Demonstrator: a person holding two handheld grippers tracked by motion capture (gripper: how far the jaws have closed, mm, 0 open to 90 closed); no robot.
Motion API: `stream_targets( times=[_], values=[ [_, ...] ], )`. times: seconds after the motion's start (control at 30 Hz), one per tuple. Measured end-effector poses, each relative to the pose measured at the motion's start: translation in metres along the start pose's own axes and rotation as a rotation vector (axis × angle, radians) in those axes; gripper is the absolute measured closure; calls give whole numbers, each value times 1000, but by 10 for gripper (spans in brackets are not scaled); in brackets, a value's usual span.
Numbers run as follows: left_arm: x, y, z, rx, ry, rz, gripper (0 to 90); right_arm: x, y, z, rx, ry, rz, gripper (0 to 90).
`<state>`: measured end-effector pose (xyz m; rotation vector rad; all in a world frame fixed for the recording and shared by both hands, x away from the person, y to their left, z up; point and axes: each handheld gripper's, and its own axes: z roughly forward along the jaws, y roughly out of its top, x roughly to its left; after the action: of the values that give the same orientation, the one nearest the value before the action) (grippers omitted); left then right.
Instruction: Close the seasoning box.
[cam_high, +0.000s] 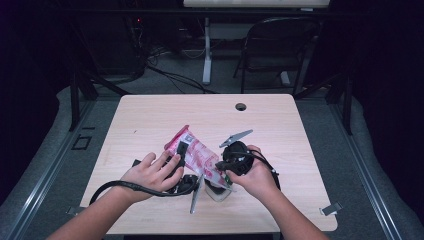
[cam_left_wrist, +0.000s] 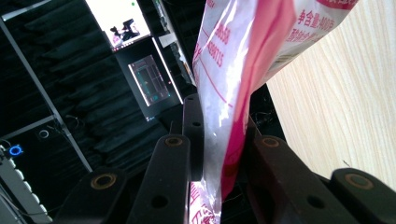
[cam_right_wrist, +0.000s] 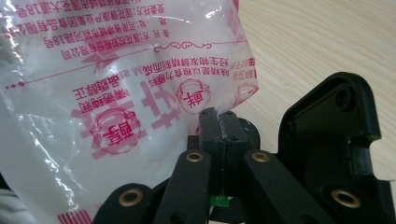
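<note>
Monitor (cam_left_wrist: 122, 21) behind pinched bag (cam_left_wrist: 233, 70) (left gripper view)

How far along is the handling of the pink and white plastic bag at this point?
Done: the pink and white plastic bag is off the table, held up between both grippers. In hand: the right gripper is shut on the bag's lower edge, and the left gripper has the bag between its jaws, which look closed on the film. Left: whatever follows the two-point hold, perhaps pulling or opening; the bag looks intact so far.

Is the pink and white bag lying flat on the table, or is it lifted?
Lifted: both grippers pinch the bag, holding it tilted above the table.
</note>
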<state>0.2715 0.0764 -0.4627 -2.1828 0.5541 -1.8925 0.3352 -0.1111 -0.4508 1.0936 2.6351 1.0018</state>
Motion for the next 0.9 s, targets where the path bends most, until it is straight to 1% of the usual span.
stream_targets(
  times=[0.13,0.23,0.27,0.37,0.47,0.5,0.77,0.8,0.87,0.9],
  values=[
    [0,0,-1,2,0,-3,819,0,0,0,2,-1,-1,900],
    [1,0,-1,4,4,5,820,0,0,0,6,2,-1,900],
    [2,1,-1,5,-12,1,821,0,0,0,5,3,0,900],
    [2,1,-1,4,-1,0,822,0,0,0,5,2,0,900],
    [2,1,-2,3,-4,4,824,0,0,0,7,4,-1,900],
    [1,1,-1,-2,5,-3,824,0,0,0,6,3,-1,900],
    [2,2,-1,0,5,2,829,0,-1,0,6,5,1,900],
    [1,2,-1,-9,7,-7,829,0,-1,0,6,4,1,900],
    [3,2,-2,0,8,7,829,0,-1,0,5,4,2,900],
    [3,2,-2,-1,8,7,830,0,-1,0,2,5,0,900]
  ],
)
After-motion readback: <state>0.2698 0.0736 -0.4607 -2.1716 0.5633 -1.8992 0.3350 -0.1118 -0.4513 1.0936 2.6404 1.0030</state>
